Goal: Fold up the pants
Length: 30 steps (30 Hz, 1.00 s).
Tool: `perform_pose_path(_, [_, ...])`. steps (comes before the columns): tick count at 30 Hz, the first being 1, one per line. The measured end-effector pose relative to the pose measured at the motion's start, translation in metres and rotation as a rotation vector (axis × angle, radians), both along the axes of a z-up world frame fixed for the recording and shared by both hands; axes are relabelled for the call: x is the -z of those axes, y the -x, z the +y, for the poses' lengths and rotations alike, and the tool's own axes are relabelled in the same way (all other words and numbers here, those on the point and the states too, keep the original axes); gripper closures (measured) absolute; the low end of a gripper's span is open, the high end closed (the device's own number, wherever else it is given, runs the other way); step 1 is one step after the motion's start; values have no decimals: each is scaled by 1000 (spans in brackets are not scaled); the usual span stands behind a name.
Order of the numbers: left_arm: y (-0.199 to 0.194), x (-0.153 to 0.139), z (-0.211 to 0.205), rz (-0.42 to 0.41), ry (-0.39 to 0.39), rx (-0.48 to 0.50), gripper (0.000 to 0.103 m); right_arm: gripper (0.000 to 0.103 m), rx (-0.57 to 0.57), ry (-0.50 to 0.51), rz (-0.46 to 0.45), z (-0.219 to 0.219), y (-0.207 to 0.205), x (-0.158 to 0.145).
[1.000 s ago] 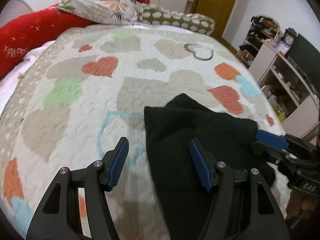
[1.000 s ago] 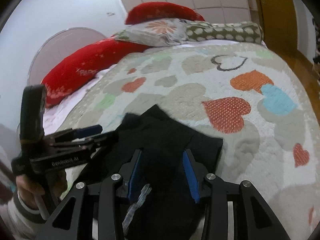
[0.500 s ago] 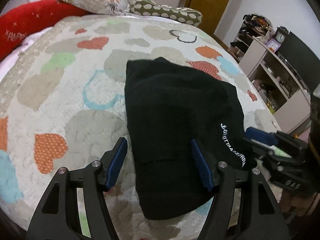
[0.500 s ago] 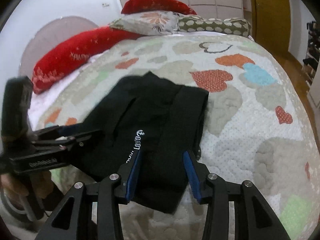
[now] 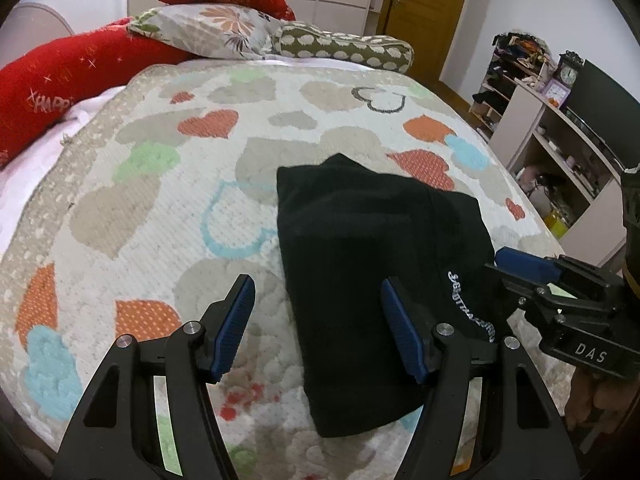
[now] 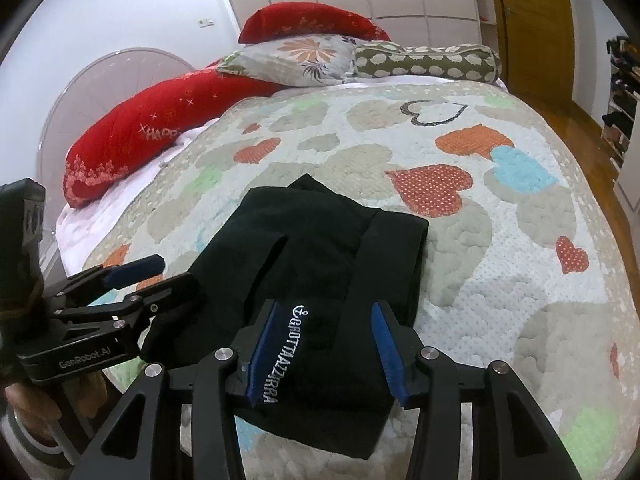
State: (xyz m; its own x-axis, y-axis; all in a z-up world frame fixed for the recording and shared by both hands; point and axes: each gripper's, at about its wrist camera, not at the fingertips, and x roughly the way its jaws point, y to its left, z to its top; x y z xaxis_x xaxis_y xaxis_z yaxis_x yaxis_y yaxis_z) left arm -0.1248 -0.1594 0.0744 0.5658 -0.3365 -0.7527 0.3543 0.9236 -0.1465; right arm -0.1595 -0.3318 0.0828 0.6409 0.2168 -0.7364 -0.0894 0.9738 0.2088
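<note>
Folded pants (black) on quilt

White "GROTTAAZURRA" on black pants; "GenRobot.AI" on left gripper; "DAS" on right gripper.

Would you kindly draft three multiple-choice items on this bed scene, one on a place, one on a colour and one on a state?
1. Where do the pants lie?
A. on the quilt
B. on the floor
C. on the shelf

2. What colour are the pants?
A. red
B. black
C. blue

3. How does the left gripper stand?
A. shut on the pants
B. shut on a pillow
C. open, holding nothing

Answers:
1 A: the pants rest flat on the heart-patterned quilt.
2 B: the cloth is black, with white lettering near the edge closest to the camera.
3 C: the left gripper has its blue fingers spread wide, with nothing between them.
</note>
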Motion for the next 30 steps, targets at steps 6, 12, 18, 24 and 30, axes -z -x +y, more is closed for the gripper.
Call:
perform_pose_path(6, [-3,-1,1,3,7,-4,37,55,20,-9,18,-3,-3,4])
perform_pose_path(12, [-5,0,0,10,2,-10,37,54,33,-15,32,-7,-5,7])
perform_pose_path(18, [-7,1,-1,19,3,-8,37,44,50,-16,30,-11,-4,8])
perform_pose_path(24, [-10,3,3,46,33,-11,37,41,61,-27,39,-16,-6,11])
perform_pose_path(30, [-14,6,5,65,48,-13,37,40,61,-25,59,-17,-8,18])
